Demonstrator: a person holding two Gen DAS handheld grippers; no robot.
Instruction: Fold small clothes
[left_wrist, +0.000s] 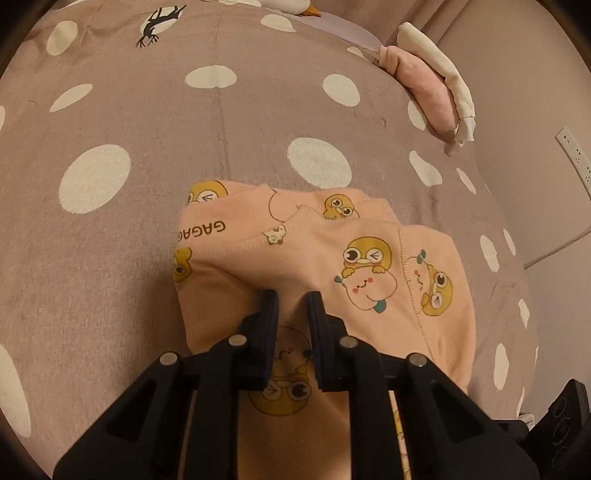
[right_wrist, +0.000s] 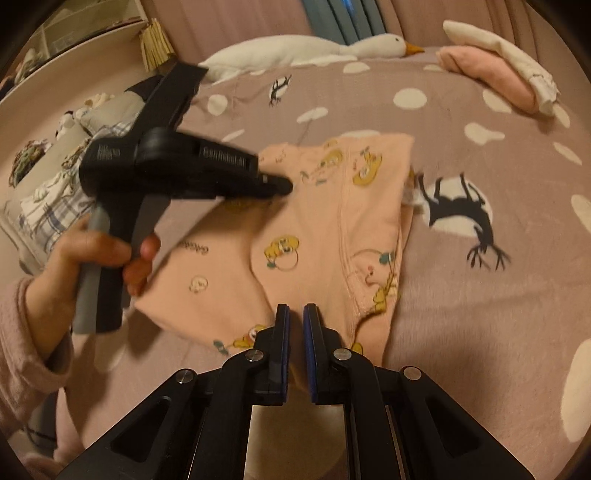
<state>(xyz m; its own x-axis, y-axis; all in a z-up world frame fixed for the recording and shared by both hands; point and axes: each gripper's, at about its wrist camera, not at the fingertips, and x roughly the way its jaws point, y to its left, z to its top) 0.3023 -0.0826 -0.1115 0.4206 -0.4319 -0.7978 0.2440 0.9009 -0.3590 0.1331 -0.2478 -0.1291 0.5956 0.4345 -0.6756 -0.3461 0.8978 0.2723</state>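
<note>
Garment: peach cotton baby garment with yellow duck prints (right_wrist: 325, 229), centre of frame, lying partly folded on the mauve white-dotted bedspread (right_wrist: 480, 295).
Left gripper (left_wrist: 291, 301): pinching a fold of it.
Right gripper (right_wrist: 295, 314): pinching its near edge.
Upper right: folded pink and cream clothes (right_wrist: 498, 70).

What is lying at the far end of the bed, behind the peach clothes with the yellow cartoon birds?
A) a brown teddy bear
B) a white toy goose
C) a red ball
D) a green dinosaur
B: a long white toy goose with an orange beak lies along the far edge of the spotted bedspread, beyond the peach garment.
</note>
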